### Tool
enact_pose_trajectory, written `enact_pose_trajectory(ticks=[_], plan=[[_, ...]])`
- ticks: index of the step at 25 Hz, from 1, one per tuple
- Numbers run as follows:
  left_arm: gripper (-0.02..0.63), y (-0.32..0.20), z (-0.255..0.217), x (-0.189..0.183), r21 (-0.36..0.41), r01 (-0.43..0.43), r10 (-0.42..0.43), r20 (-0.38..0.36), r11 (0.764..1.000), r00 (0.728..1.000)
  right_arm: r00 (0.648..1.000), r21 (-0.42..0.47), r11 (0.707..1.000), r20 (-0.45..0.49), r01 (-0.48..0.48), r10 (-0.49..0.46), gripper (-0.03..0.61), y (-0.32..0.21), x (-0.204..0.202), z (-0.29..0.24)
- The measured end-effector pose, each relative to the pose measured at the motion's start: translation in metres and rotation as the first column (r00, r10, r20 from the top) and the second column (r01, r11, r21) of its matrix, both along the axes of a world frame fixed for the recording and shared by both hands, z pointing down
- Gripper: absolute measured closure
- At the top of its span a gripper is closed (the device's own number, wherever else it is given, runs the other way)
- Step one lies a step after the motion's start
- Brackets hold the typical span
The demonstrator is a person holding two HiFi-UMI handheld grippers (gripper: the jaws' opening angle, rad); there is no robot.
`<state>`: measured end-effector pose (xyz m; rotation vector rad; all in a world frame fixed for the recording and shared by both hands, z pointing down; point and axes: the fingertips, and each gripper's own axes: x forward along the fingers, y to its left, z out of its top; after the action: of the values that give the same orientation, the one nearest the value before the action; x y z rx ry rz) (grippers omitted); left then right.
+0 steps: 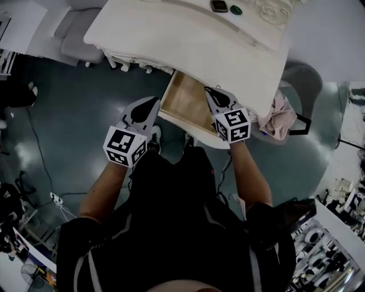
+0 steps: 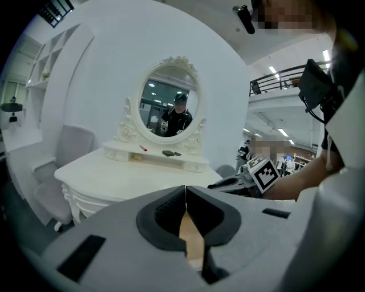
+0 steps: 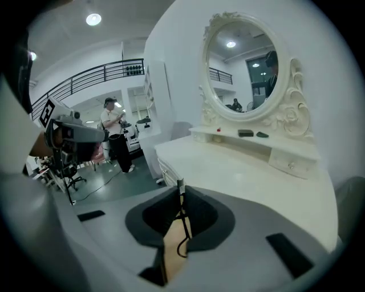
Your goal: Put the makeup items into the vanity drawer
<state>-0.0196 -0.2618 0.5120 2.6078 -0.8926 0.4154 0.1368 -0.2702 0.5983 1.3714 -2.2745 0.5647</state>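
Observation:
The white vanity (image 1: 171,40) has its wooden drawer (image 1: 183,101) pulled open below the front edge. My right gripper (image 1: 211,92) hangs over the drawer's right side, shut on a thin dark wire-like item (image 3: 181,219) with a pale tip that sticks up between the pads. What the item is I cannot make out. My left gripper (image 1: 150,104) sits just left of the drawer, shut and empty, its pads (image 2: 171,208) meeting at the tip. On the mirror shelf lie a dark compact (image 1: 219,5) and a green item (image 1: 236,9), and a small red item (image 2: 144,149) lies further left.
A grey chair (image 1: 77,34) stands at the vanity's left end. Pink cloth (image 1: 278,117) is draped over a seat on the right. A power strip (image 1: 56,199) and cables lie on the dark floor. A person (image 3: 114,134) stands far off in the room.

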Motion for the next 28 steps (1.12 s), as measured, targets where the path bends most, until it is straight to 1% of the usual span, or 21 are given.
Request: enact_pose_trajectory(ticks=[4, 8, 11, 16, 20, 22, 28], plan=[[0.609, 0.001, 0.022, -0.011, -0.041, 0.054, -0.053, 0.019, 0.998, 0.998, 0.991, -0.069, 0.989, -0.029, 0.128, -0.130, 0.541, 0.001, -0.023, 0.042], [0.609, 0.003, 0.040, -0.023, -0.081, 0.092, -0.091, 0.021, 0.992, 0.996, 0.963, -0.137, 0.961, -0.094, 0.240, -0.254, 0.541, 0.005, -0.042, 0.085], [0.609, 0.006, 0.054, -0.033, -0.102, 0.109, -0.106, 0.037, 0.989, 0.994, 0.942, -0.173, 0.941, -0.119, 0.291, -0.314, 0.541, 0.001, -0.054, 0.117], [0.609, 0.016, 0.076, -0.047, -0.147, 0.142, -0.134, 0.063, 0.979, 0.989, 0.932, -0.249, 0.919, -0.120, 0.305, -0.341, 0.541, -0.005, -0.067, 0.161], [0.609, 0.019, 0.089, -0.052, -0.159, 0.171, -0.162, 0.066, 0.972, 0.985, 0.906, -0.290, 0.900, -0.178, 0.324, -0.384, 0.541, -0.007, -0.069, 0.195], [0.609, 0.023, 0.092, -0.053, -0.168, 0.191, -0.181, 0.070, 0.967, 0.981, 0.904, -0.317, 0.894, -0.185, 0.316, -0.385, 0.541, -0.004, -0.068, 0.210], [0.609, 0.027, 0.094, -0.048, -0.197, 0.223, -0.219, 0.040, 0.955, 0.975, 0.896, -0.362, 0.883, -0.209, 0.300, -0.391, 0.541, -0.011, -0.065, 0.234]])
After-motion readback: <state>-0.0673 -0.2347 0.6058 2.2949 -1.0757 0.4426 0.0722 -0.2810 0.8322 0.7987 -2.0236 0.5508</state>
